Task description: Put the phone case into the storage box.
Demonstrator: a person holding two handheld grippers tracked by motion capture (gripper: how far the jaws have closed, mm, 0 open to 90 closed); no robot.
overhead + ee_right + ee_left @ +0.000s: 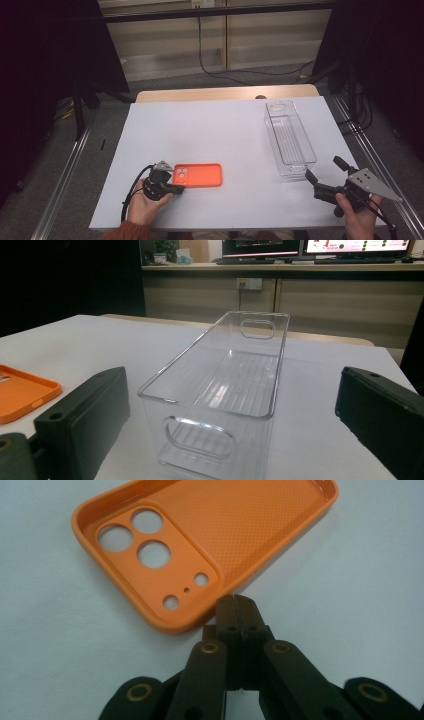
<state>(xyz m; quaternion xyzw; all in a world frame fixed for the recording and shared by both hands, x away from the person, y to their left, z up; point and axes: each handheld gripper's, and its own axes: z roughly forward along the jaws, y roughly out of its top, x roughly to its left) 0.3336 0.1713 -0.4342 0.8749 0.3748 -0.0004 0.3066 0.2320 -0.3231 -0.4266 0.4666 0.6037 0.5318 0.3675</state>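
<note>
An orange phone case (pixel 197 175) lies inside-up on the white table (pixel 210 125), camera cut-outs to the left. My left gripper (pixel 178 189) is held low at its near left corner. In the left gripper view the jaws are pressed together with nothing between them, and the left gripper (pixel 235 601) has its tips right at the rim of the case (pixel 210 540). A clear plastic bin (pixel 289 136) stands empty at the right. My right gripper (pixel 325 168) is open just in front of the bin's near end. The bin (pixel 225 375) stands between the wide-apart fingers (pixel 85 410).
The white sheet's front edge (pixel 225 227) runs just beyond the person's hands. Metal rails (pixel 65 170) run along both sides of the table. A wall cabinet and a black cable (pixel 210 55) lie beyond the far edge. Bare white surface spans the middle and the back left.
</note>
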